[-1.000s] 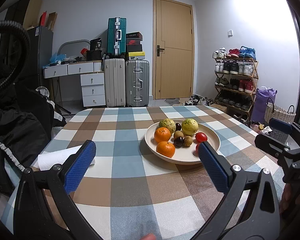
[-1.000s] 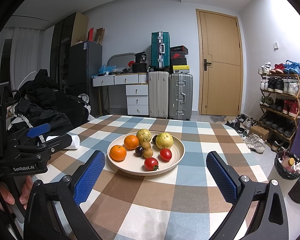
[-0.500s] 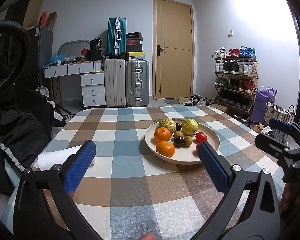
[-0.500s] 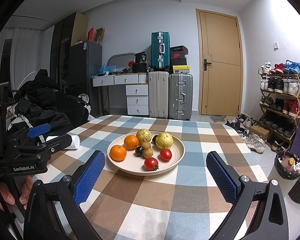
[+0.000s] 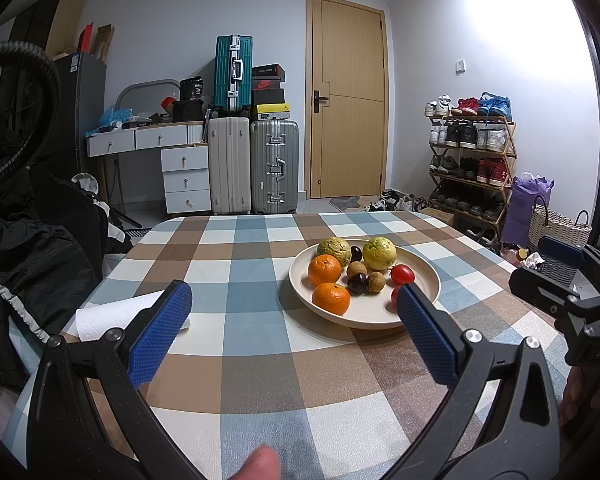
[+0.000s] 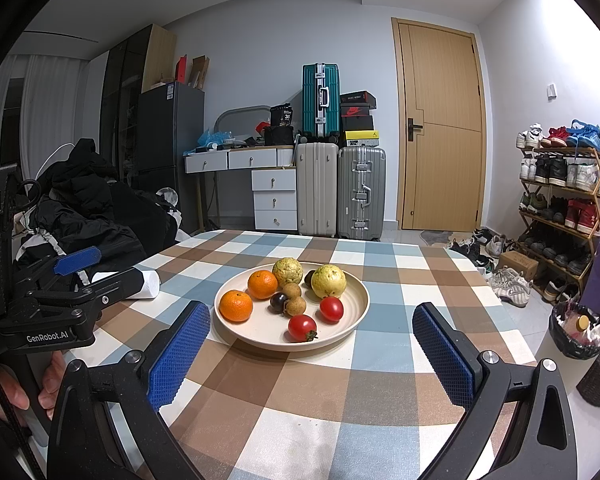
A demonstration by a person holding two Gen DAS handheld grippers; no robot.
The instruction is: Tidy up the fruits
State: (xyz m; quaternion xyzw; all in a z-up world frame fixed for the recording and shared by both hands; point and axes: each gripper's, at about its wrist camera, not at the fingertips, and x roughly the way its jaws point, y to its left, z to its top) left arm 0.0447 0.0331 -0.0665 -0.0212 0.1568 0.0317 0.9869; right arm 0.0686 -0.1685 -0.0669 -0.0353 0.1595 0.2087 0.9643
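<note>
Nearest the cameras, the left gripper (image 5: 288, 304) and the right gripper (image 6: 312, 326) both hang over the near edge of the table (image 6: 300, 412), each with its jaws spread wide and nothing between them. Just beyond lies the plate (image 6: 356, 316), about mid-table and a little toward the right edge. In the right wrist view it sits squarely between the blue pads and dead ahead; in the left wrist view it is off to the right, half behind the right pad, so I judge the right gripper to be the nearer and better lined up.

On the plate, front to back: two tomatoes (image 6: 302, 327), two oranges (image 6: 236, 305), a dark plum-like fruit (image 6: 279, 302) among three small brown round ones (image 6: 296, 306), then two guavas (image 6: 329, 281) at the far rim. All are round, so no long axis matters. A paper roll (image 6: 150, 284) lies by the left edge.

Compared with the frames a second back, nothing has shifted: both grippers and every fruit stand alike
</note>
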